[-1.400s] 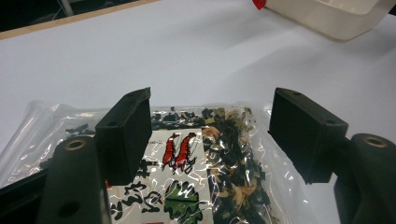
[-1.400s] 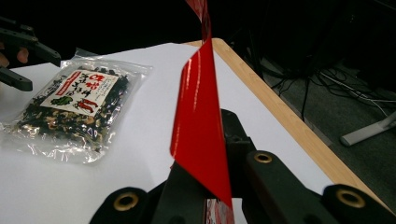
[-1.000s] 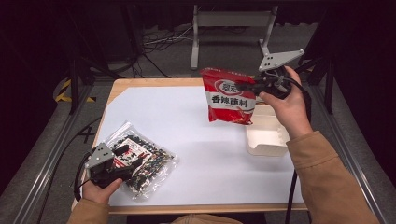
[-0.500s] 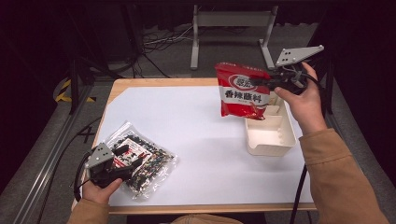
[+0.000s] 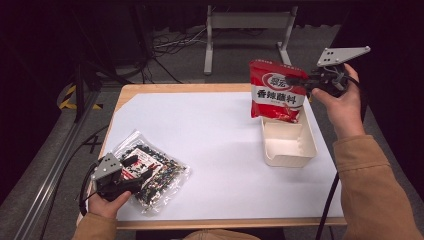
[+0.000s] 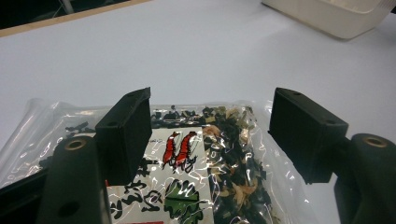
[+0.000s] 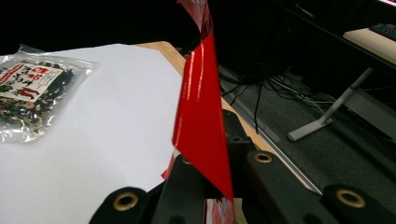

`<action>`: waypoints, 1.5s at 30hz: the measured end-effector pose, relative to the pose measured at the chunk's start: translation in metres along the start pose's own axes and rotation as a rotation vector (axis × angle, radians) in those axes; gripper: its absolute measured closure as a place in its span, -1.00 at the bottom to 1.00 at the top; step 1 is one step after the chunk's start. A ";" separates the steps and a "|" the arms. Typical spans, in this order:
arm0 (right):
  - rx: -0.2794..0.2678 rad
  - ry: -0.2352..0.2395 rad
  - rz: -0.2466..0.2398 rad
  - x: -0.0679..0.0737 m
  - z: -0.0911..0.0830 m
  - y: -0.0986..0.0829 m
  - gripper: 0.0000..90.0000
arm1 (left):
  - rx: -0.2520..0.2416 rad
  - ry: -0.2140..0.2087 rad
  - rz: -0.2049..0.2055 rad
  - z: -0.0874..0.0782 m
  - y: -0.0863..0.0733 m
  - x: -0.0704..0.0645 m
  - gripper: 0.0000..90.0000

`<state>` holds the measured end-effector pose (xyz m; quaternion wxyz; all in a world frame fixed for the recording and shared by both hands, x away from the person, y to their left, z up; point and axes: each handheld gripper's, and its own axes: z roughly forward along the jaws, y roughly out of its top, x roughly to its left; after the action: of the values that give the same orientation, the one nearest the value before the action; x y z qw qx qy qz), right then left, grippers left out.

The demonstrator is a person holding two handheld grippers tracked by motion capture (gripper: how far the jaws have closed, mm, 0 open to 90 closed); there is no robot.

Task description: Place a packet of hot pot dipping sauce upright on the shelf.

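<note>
A red snack packet (image 5: pixel 277 90) printed with white characters hangs in the air, pinched at its upper right edge by the right gripper (image 5: pixel 306 80). Its lower edge sits just above the far end of a cream plastic tray (image 5: pixel 289 152) on the right side of the white table (image 5: pixel 215 135). In the right gripper view the 2 jaws are closed narrow on the thin red film (image 7: pixel 201 116), which stands edge-on and curls above them.

At the near left corner lies a clear bag of dark dried bits (image 5: pixel 150 170) with a red and white label. The left gripper (image 5: pixel 135 172) rests over it, jaws spread wide to either side of the bag (image 6: pixel 196 172) and not gripping.

The risk looks like this: the hold is on only 1 edge of slick film, so the packet could slip or swing. Let go here, it may catch the tray's far rim and tip out onto the table.
</note>
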<state>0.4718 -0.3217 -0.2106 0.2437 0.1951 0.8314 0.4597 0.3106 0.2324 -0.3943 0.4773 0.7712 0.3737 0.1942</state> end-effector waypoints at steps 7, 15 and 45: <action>-0.011 -0.022 -0.001 -0.013 -0.004 -0.012 0.97 | 0.005 0.000 -0.003 -0.001 -0.001 0.000 -0.33; 0.006 -0.040 0.007 -0.024 -0.006 -0.023 0.97 | 0.004 0.005 -0.006 -0.002 -0.002 0.000 -0.33; 0.085 -0.035 -0.010 -0.043 0.025 -0.056 0.97 | 0.009 0.008 -0.010 -0.002 -0.003 0.000 -0.33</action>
<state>0.5155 -0.3571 -0.2601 0.2519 0.2089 0.8468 0.4194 0.3083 0.2340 -0.3959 0.4734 0.7705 0.3806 0.1934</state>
